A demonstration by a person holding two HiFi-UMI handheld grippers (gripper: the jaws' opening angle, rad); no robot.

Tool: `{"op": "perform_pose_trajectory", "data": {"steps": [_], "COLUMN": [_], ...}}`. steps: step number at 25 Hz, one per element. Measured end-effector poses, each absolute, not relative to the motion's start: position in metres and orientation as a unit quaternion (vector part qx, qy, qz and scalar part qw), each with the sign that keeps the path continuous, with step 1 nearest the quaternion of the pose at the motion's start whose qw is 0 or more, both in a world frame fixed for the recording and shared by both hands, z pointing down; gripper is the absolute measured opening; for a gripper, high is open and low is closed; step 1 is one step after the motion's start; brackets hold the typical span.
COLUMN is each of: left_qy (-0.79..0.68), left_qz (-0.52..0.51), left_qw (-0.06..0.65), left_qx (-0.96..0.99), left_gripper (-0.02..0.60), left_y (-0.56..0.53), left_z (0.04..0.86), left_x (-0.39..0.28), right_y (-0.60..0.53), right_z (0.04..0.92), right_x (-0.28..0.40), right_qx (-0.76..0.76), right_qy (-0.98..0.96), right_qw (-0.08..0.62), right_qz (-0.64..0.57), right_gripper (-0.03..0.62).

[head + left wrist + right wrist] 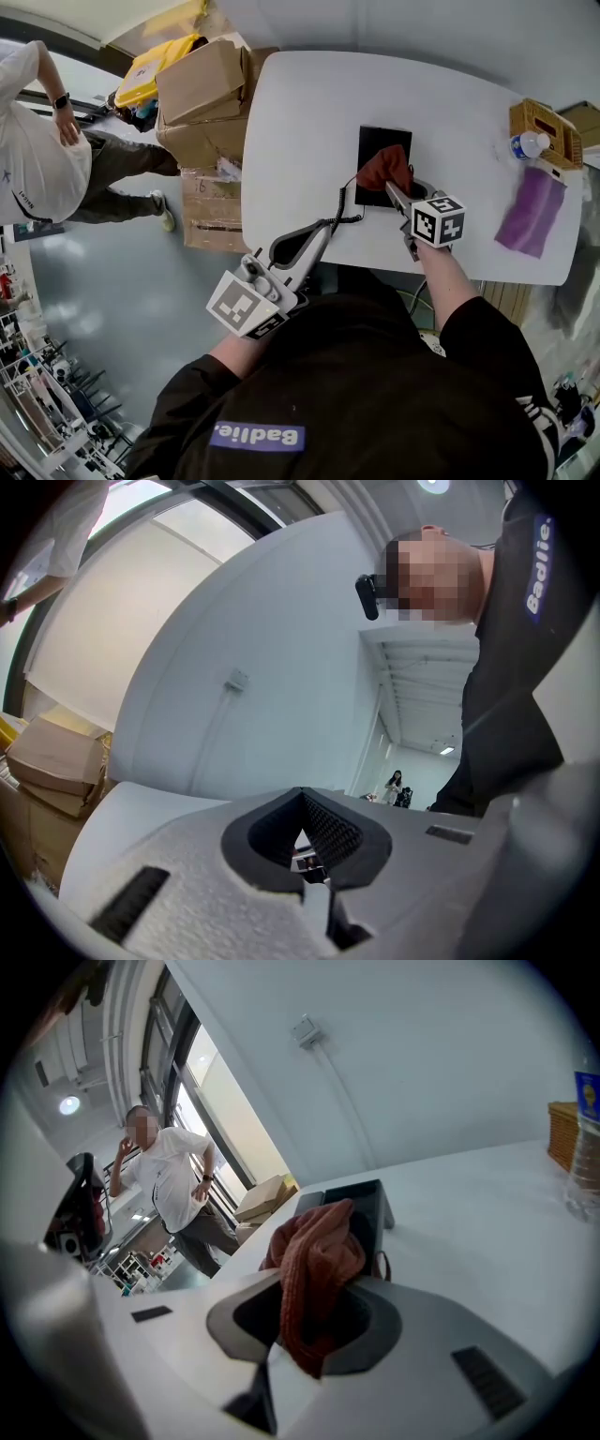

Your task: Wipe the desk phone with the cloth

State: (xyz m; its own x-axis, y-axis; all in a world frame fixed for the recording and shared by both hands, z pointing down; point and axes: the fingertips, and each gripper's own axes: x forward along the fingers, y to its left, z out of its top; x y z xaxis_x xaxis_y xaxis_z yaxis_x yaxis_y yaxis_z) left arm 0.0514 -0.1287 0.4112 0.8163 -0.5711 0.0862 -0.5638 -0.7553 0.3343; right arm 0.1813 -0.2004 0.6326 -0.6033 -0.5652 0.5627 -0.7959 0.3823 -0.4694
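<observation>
The black desk phone (382, 141) lies in the middle of the white table (300, 112). My right gripper (394, 190) is shut on a rust-red cloth (384, 169), which rests bunched on the phone's near half. In the right gripper view the cloth (314, 1269) fills the jaws, with the phone (361, 1194) just beyond. The phone's coiled cord (341, 202) runs toward the table's near edge. My left gripper (326, 230) hovers at that edge, left of the phone. Its jaws (309, 855) look shut, with nothing showing between them. Whether they touch the cord I cannot tell.
A purple cloth (532, 211), a wicker basket (544, 127) and a water bottle (527, 145) sit at the table's right end. Cardboard boxes (202, 94) stand stacked against the left end. A person in a white shirt (37, 141) stands on the floor beyond them.
</observation>
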Motion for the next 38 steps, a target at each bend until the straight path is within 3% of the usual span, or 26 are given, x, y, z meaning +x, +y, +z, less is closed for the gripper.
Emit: {"op": "perform_pose_trajectory", "data": {"steps": [11,23,38], "left_qy": [-0.276,-0.297,-0.254], "left_qz": [-0.014,-0.02,-0.066], "left_qw": [0.183,0.183,0.134], "left_qx": [0.943,0.937,0.956], "left_gripper": [0.006,0.006,0.006], "left_y": [-0.117,-0.082,-0.026], "left_z": [0.41,0.411,0.361], "left_x": [0.066,-0.006,-0.075], "right_y": [-0.176,-0.14,-0.069], "right_z": [0.641,0.656,0.558], "right_x": [0.222,0.137,0.057], "right_qx": [0.457,0.43,0.439], "right_qy": [-0.791,-0.795,-0.819], "right_qw": [0.162,0.181,0.163], "right_qz": [0.373,0.388,0.331], "right_gripper": [0.094,0.094,0.094]}}
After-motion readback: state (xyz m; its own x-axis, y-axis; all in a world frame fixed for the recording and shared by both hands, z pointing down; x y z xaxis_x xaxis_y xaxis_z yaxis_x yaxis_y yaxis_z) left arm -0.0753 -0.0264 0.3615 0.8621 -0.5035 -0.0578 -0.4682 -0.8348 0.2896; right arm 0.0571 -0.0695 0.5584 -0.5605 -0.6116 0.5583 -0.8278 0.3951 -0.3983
